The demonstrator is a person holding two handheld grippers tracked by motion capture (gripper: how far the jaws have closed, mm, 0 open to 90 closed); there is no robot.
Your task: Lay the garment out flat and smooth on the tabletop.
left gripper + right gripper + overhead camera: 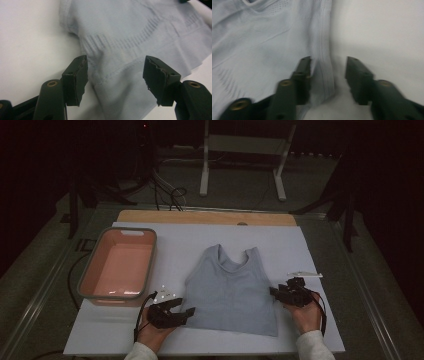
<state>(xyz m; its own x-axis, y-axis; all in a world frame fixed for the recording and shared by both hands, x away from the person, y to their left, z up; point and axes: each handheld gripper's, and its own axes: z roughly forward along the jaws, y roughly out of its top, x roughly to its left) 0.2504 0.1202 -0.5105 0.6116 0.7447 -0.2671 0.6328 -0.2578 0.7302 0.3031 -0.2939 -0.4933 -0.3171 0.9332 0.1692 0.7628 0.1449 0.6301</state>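
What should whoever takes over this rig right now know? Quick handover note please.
Left tongs: open, straddling the tank top's bottom-left hem, not gripping.
Right tongs: open at the top's right side seam, not gripping.
Top lies flat, unfolded, on the white board. Pink bin stands at the left with nothing in it.
Done: top spread out. Left: likely grip both sides, fold, perhaps put it in the bin.
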